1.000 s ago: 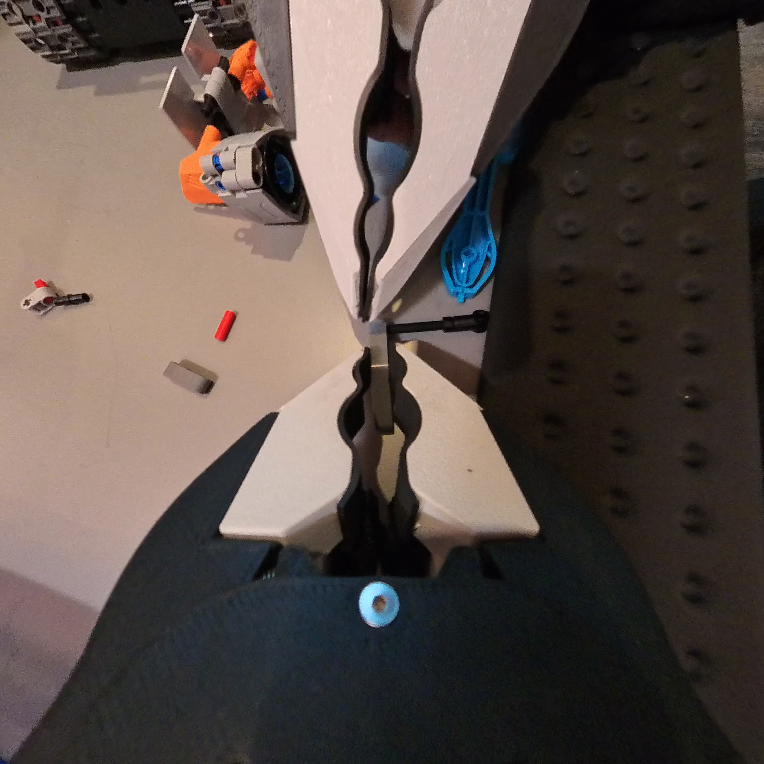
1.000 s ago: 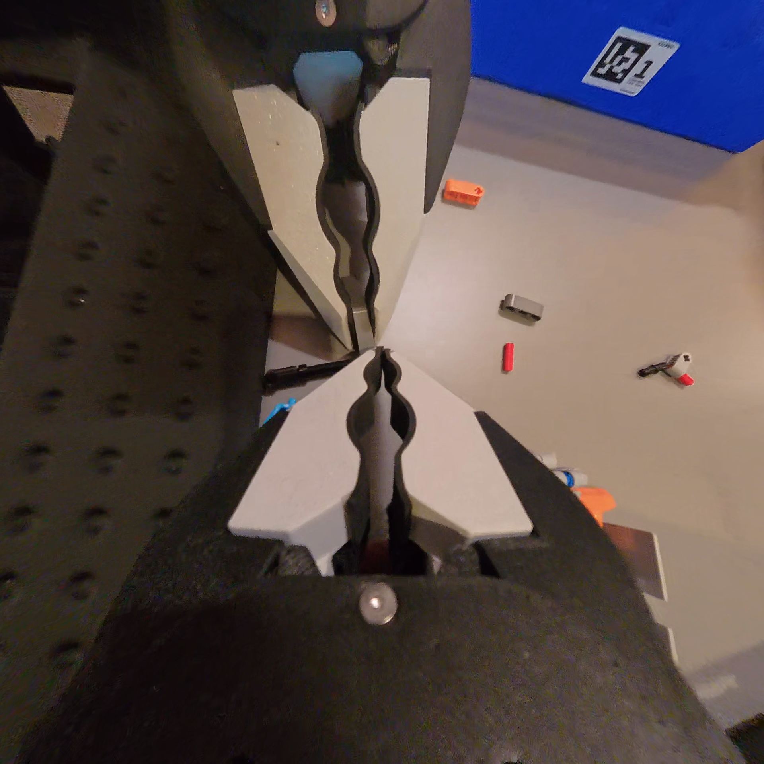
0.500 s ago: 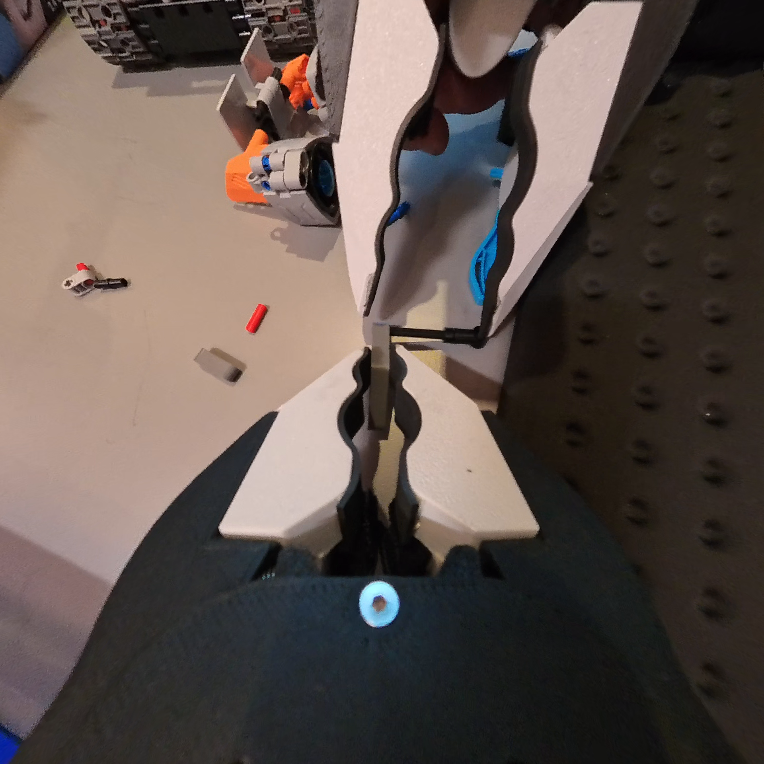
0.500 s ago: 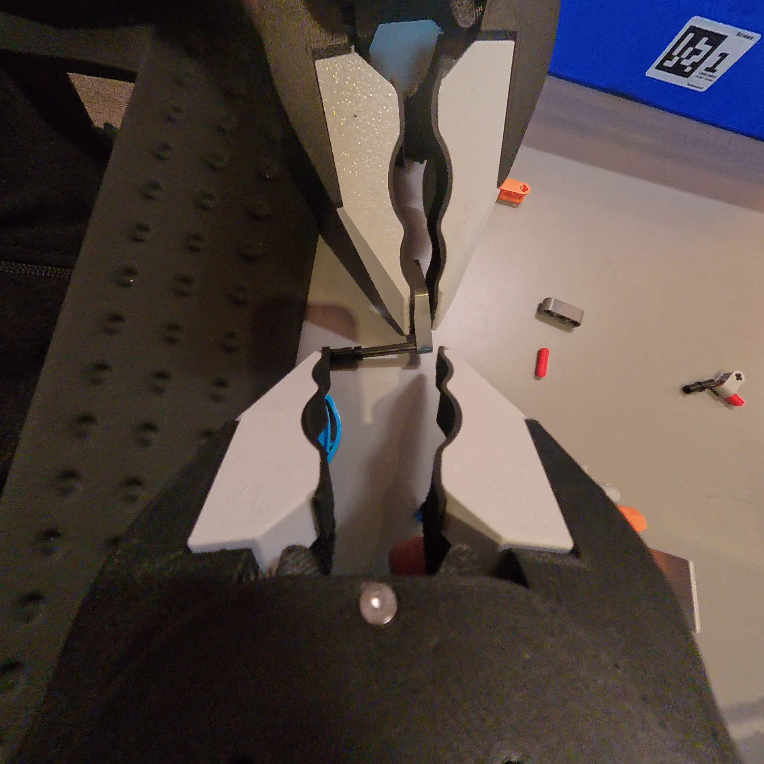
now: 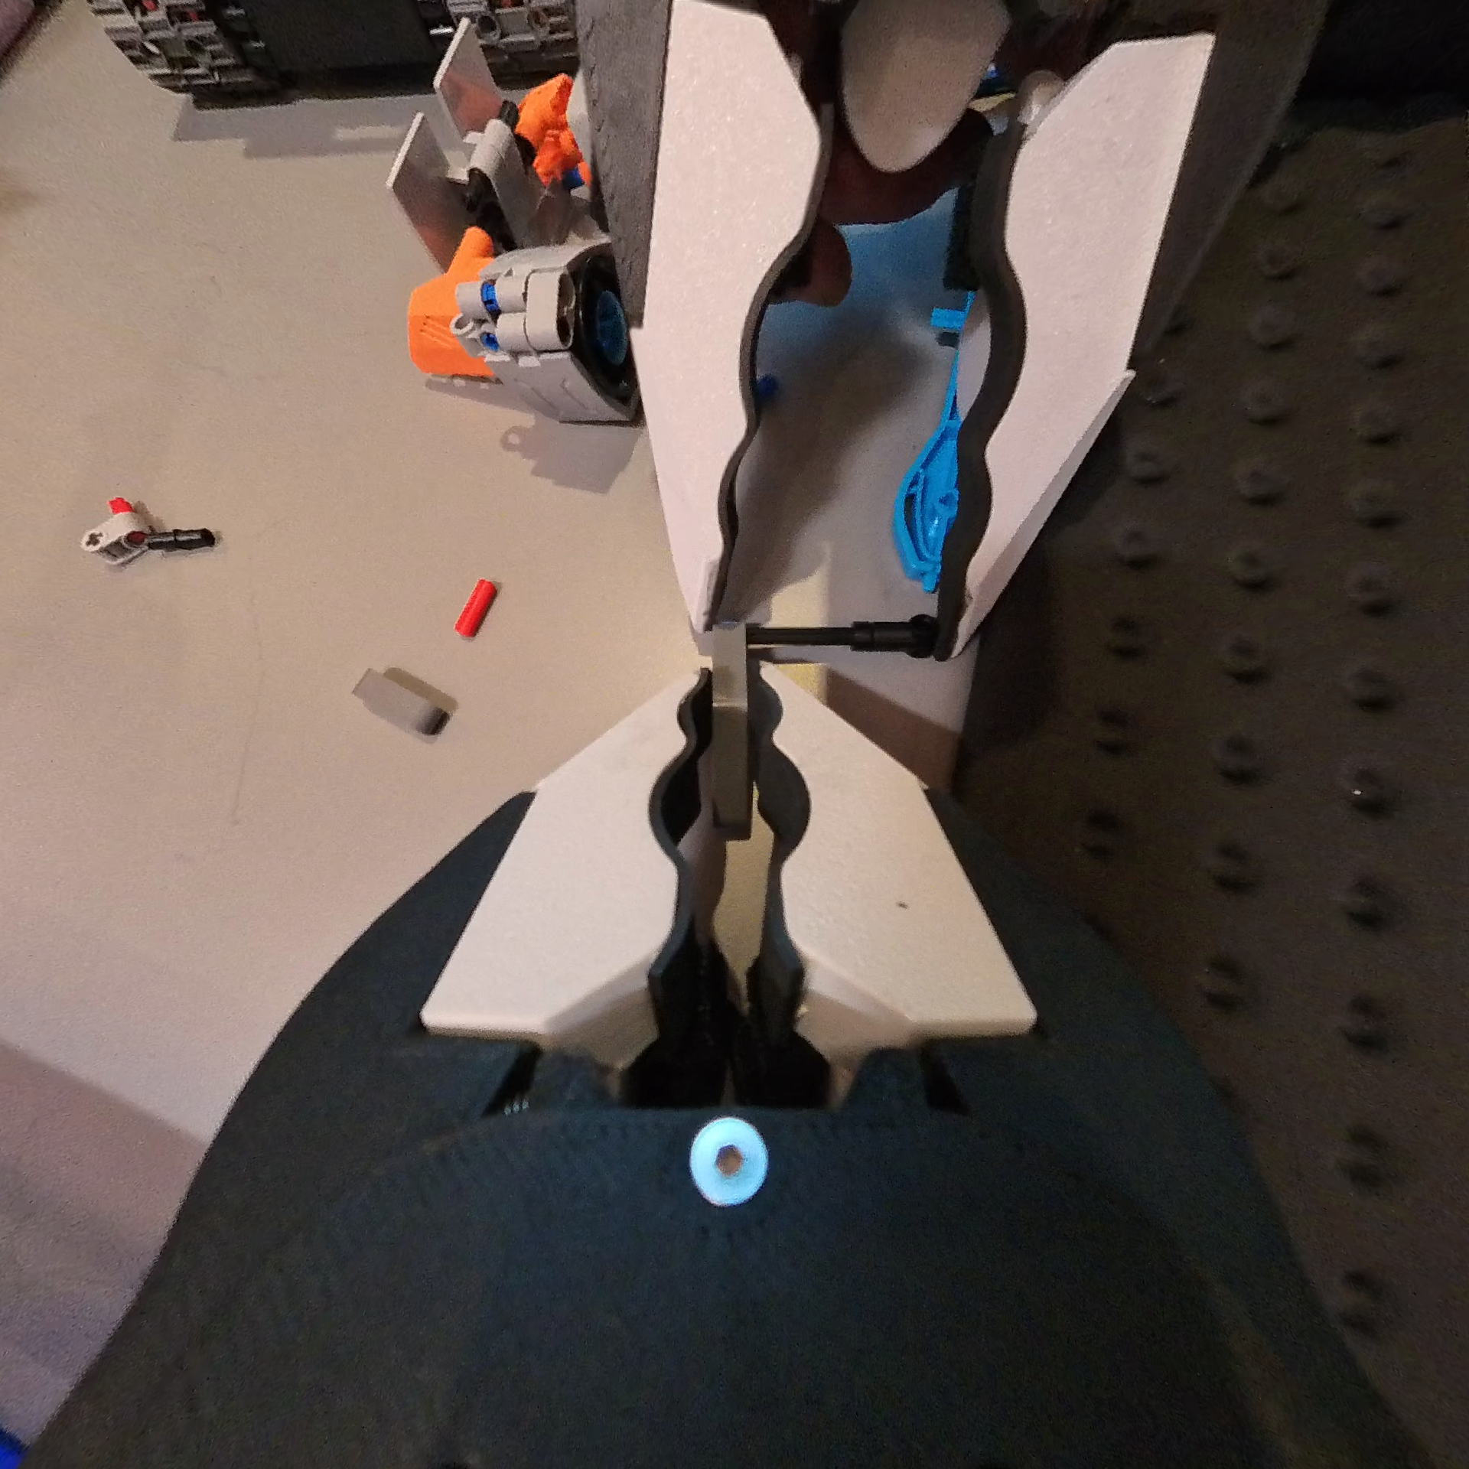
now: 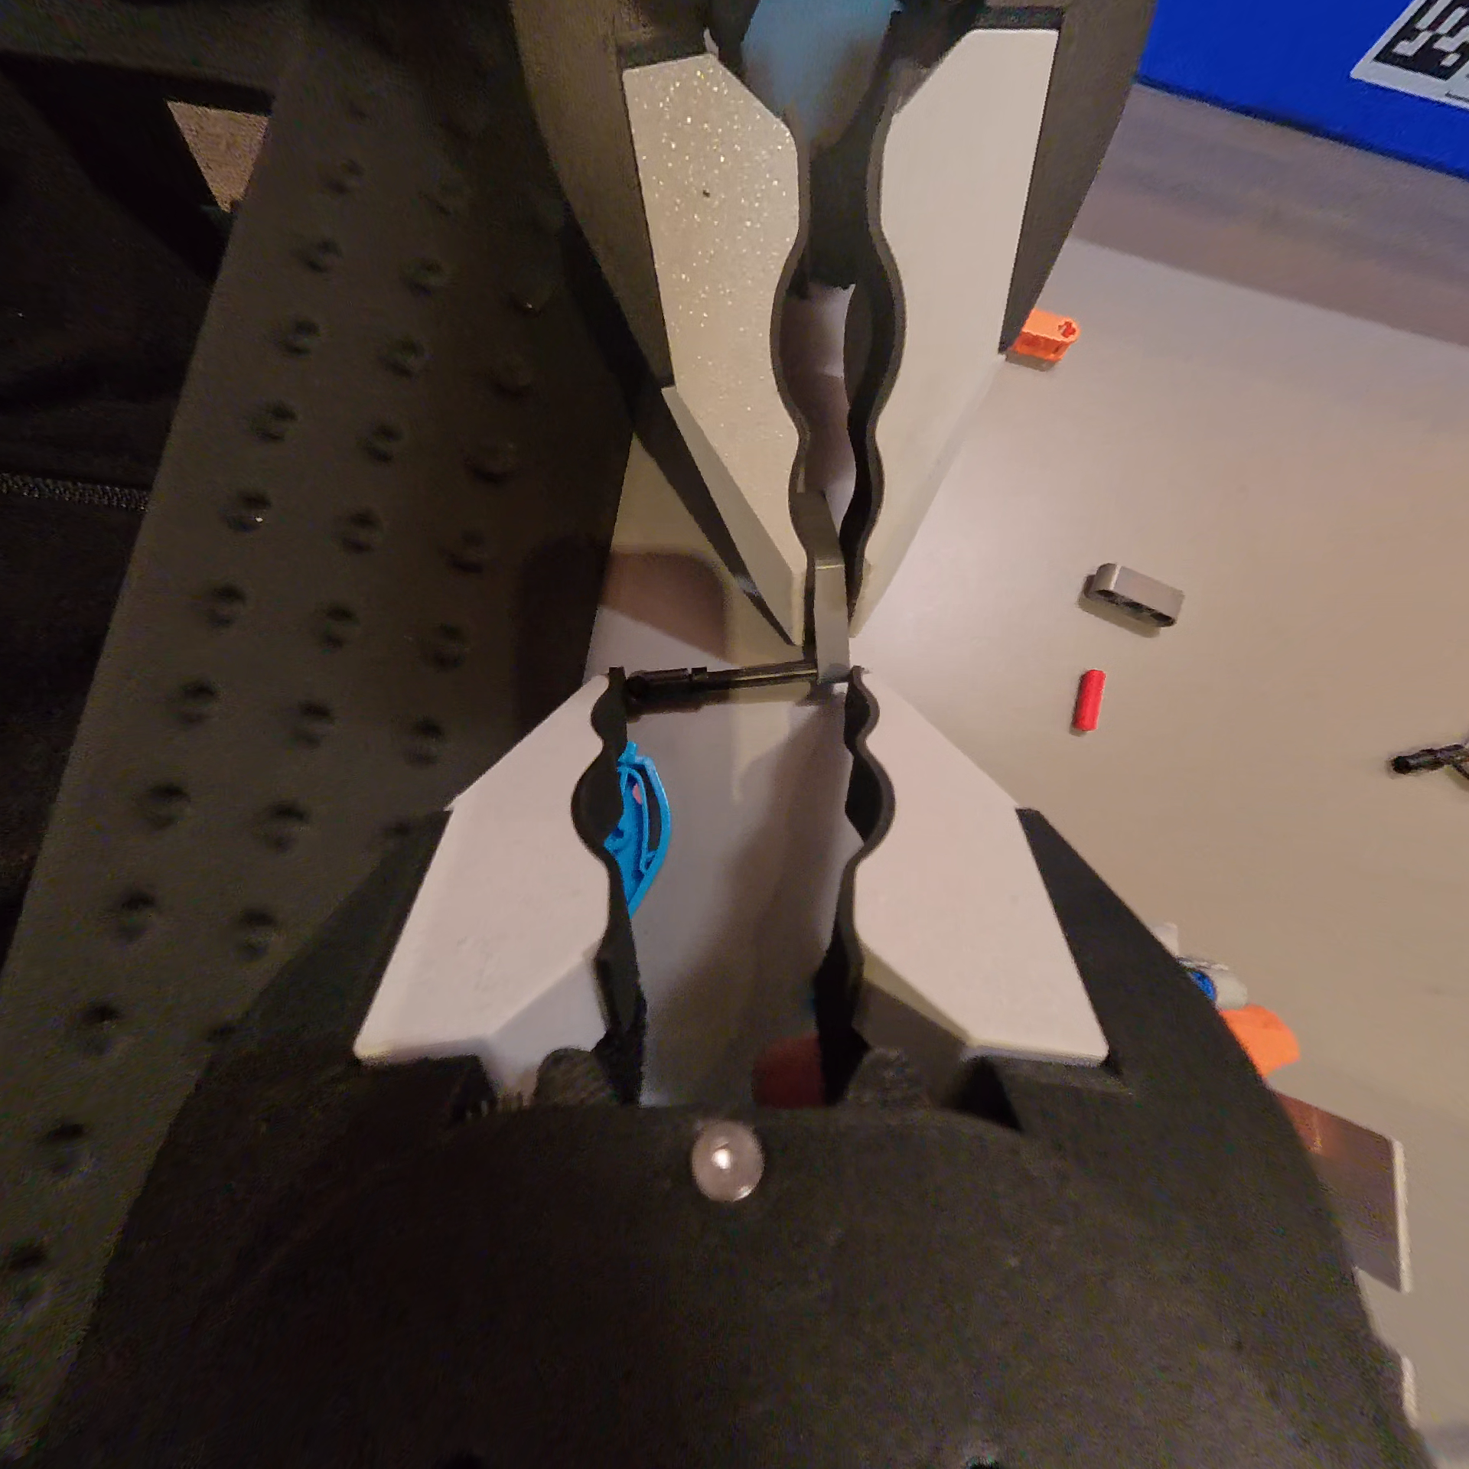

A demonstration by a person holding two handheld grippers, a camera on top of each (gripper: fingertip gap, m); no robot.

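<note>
Grippers meeting tip to tip over a beige table (image 5: pixel 238 795).

Left gripper (image 5: pixel 727 715): jaws pressing together on a flat grey beam (image 5: pixel 731 739), gripping it edge-on, with the beam's end projecting just past the fingertips. A black axle pin (image 5: pixel 843 636) is sticking sideways out of that projecting end.

Right gripper (image 6: pixel 727 699): jaws standing wide apart and gripping nothing, one fingertip sitting at the pin's free end, the other just beside the beam.

Loose parts lying on the table, well apart from both grippers: red pin (image 5: pixel 475 607), small grey beam (image 5: pixel 405 703), white connector with black pin (image 5: pixel 143 536), orange piece (image 6: pixel 1048 335). Orange-and-grey built assembly (image 5: pixel 517 318) is standing farther back. Blue part (image 5: pixel 926 509) is lying beneath the right gripper. Black studded plate (image 5: pixel 1272 715) is lying alongside.
</note>
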